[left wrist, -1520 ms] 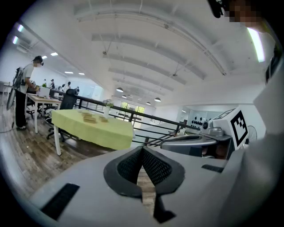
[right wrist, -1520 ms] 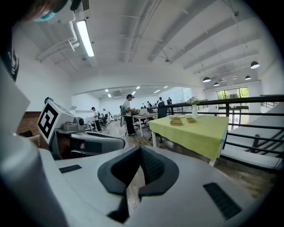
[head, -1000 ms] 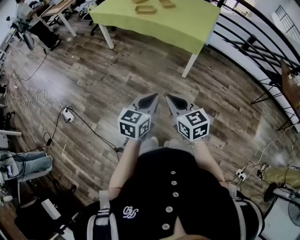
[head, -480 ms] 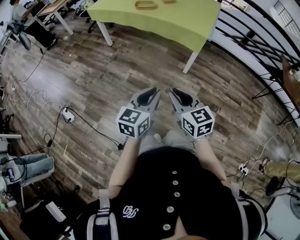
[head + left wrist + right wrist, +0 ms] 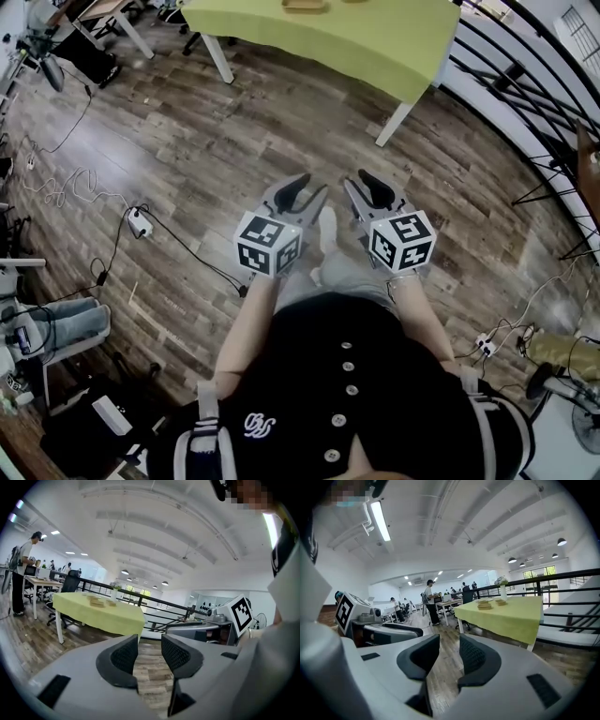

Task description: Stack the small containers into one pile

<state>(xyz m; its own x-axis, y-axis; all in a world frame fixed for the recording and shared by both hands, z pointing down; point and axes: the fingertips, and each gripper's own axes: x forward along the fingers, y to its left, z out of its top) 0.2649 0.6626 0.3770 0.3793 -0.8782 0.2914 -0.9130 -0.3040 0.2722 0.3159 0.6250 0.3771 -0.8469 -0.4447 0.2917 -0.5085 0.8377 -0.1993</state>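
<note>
My left gripper [image 5: 307,187] and right gripper [image 5: 362,182] are side by side, both empty, their jaws parted after just opening, over the wooden plank floor [image 5: 187,141], where cables run to a power strip [image 5: 141,223] on the left. Well ahead stands the green-covered table [image 5: 356,37] beside a black railing [image 5: 525,84], with the small containers [image 5: 483,604] grouped on the tabletop, back from its near edge. Compared with a second ago, the table sits higher in the head view and the containers are cut off at the frame's top.
</note>
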